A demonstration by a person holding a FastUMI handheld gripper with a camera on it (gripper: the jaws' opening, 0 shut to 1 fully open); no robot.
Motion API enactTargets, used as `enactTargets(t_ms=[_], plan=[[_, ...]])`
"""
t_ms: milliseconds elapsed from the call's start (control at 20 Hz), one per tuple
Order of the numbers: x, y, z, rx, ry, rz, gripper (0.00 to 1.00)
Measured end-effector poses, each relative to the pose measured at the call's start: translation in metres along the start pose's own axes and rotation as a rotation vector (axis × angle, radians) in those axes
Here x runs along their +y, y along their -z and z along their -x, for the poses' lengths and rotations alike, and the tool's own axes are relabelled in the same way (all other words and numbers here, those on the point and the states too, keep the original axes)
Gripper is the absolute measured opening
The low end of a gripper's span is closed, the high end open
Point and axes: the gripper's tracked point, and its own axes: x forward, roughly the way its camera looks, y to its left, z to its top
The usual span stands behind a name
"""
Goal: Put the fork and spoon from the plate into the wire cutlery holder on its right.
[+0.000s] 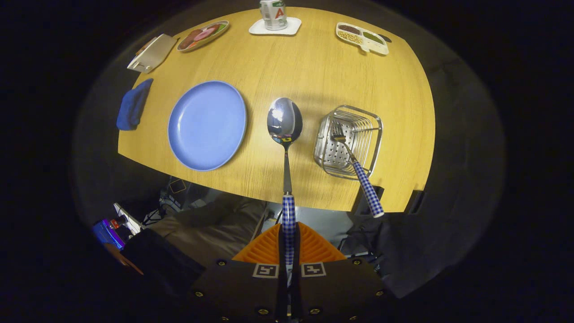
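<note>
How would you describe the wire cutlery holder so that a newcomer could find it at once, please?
Start at the round wooden table and find the empty blue plate. Beyond the spoon that the tongs grip by its checked handle sits the wire cutlery holder. It is the only shiny metal basket, with a fork leaning out of it.

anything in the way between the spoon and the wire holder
Nothing visible. The gripper is shut on the spoon, held above bare table between the plate and the wire holder. The fork already stands in the holder.
</note>
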Motion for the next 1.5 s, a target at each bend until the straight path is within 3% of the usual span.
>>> enactTargets(t_ms=[200,450,750,900,1500], plan=[[-0.018,0.005,0.009,0.009,-0.061,-0.077,0.04],[-0.051,0.011,0.005,0.056,-0.022,-0.141,0.04],[-0.044,0.009,-0.006,0.158,-0.065,-0.146,0.04],[-0.054,0.006,-0.009,0.198,-0.012,-0.126,0.04],[-0.055,-0.013,-0.011,0.444,0.03,-0.097,0.04]])
